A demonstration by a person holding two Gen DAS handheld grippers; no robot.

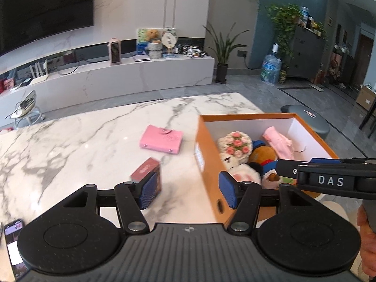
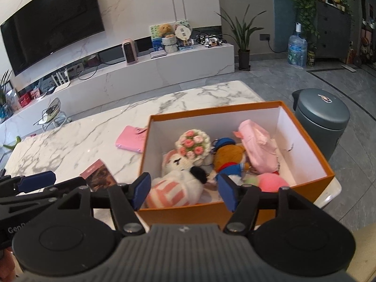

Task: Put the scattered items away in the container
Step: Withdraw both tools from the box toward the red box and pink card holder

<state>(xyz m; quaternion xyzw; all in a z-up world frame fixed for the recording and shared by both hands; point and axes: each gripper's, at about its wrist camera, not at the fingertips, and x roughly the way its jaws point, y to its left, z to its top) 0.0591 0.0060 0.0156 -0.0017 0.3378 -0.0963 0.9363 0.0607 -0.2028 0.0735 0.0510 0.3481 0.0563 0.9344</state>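
- A phone [image 1: 14, 246] with a lit screen lay at the near left edge of the marble table [image 1: 77, 141], partly hidden behind the left gripper's body.
- The left gripper [image 1: 188, 191] hung low over the table with its jaws wide and nothing between them.
- A small reddish-brown box [image 1: 146, 172] stood on the table just behind the left pad [image 1: 148, 190] of that gripper, which covered its lower part; whether the two touched I could not tell.
- Farther back, a pink card wallet [image 1: 161, 139] lay flat on the marble, near the orange box's left wall and apart from it.
- The orange box [image 2: 235, 109], white inside, sat at the table's right end, and its near left corner stood just behind the left gripper's right pad.
- Inside it lay a crocheted rose bouquet [image 2: 192, 144], a white plush in a pink-striped top [image 2: 175, 189], a brown and blue plush [image 2: 229, 156], a pink cloth bundle [image 2: 257, 149] and a pink pompom [image 2: 273, 182].
- The right gripper [image 2: 183, 191] hovered at the orange box's near wall, jaws wide and empty, the plush toys showing between its pads.
- A grey lidded bin [image 2: 322, 112] stood on the floor just past the box's far right corner.
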